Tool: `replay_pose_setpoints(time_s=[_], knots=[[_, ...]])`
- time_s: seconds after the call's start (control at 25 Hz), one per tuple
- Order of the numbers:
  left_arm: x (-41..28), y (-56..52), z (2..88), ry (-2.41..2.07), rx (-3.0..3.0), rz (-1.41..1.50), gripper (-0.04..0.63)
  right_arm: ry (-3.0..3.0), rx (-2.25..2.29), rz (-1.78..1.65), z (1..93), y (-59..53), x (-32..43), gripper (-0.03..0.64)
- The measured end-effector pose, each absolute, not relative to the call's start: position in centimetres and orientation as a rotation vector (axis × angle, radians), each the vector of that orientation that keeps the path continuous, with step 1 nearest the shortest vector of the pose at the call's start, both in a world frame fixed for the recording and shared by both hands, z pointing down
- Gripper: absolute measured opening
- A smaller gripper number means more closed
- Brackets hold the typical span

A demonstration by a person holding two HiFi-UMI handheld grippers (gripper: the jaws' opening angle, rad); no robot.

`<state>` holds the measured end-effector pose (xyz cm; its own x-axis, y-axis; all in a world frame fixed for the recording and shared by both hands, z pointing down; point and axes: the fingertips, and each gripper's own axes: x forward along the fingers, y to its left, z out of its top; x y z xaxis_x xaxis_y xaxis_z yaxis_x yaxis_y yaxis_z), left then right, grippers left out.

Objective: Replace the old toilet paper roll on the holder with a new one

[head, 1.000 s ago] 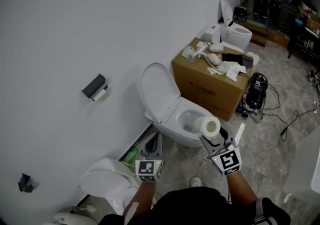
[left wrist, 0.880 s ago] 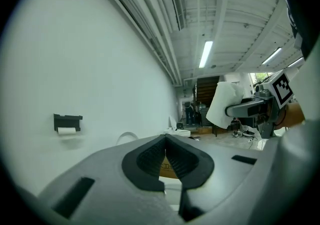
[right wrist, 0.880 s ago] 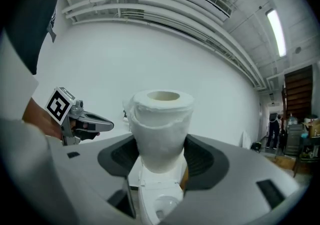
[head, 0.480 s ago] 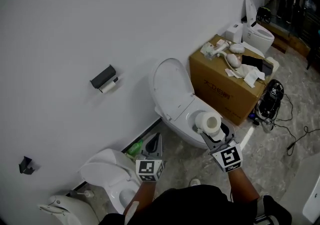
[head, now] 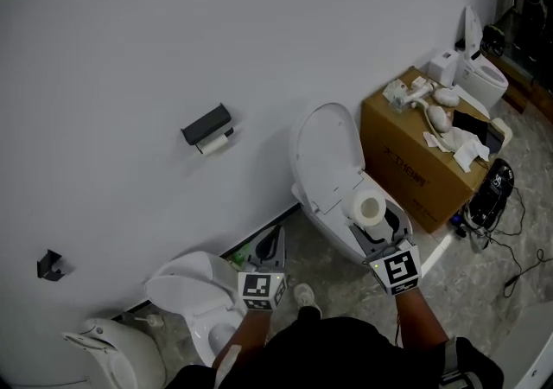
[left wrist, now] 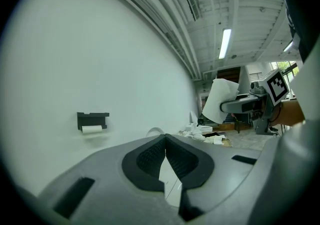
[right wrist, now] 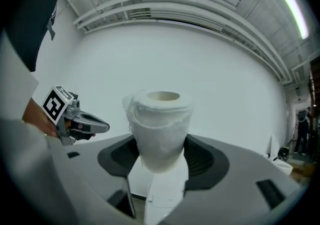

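A black wall holder carries a thin, nearly spent roll under it; the same holder and thin roll show far off in the left gripper view. My right gripper is shut on a full white toilet paper roll, held upright over the open toilet; its pads squeeze the full roll on both sides. My left gripper is lower and to the left, shut with nothing between its pads. Both grippers are well away from the holder.
An open white toilet stands against the wall under the right gripper. A cardboard box with clutter on top sits to its right. A second toilet is at lower left, with a green bottle by the wall. Cables and a black device lie on the floor.
Both grippers have moved toward the wall, the right one carrying the full roll. The holder now sits further right in the head view.
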<state>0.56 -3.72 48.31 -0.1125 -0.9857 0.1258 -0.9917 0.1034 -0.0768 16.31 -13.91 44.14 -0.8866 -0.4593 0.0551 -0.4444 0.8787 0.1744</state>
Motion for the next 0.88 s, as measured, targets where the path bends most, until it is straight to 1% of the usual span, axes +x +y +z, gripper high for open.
replay_pose_setpoints(time_s=[0.44, 0.88], knots=[[-10.0, -8.2, 48.2, -2.324, 2.055, 0.241, 0.007, -2.996, 0.592, -0.187, 43.6, -17.9, 3.1, 0.268], [-18.2, -9.7, 48.8, -2.303, 2.083, 0.257, 0.008, -3.02, 0.471, -0.23, 42.8, -18.9, -8.4, 0.268]])
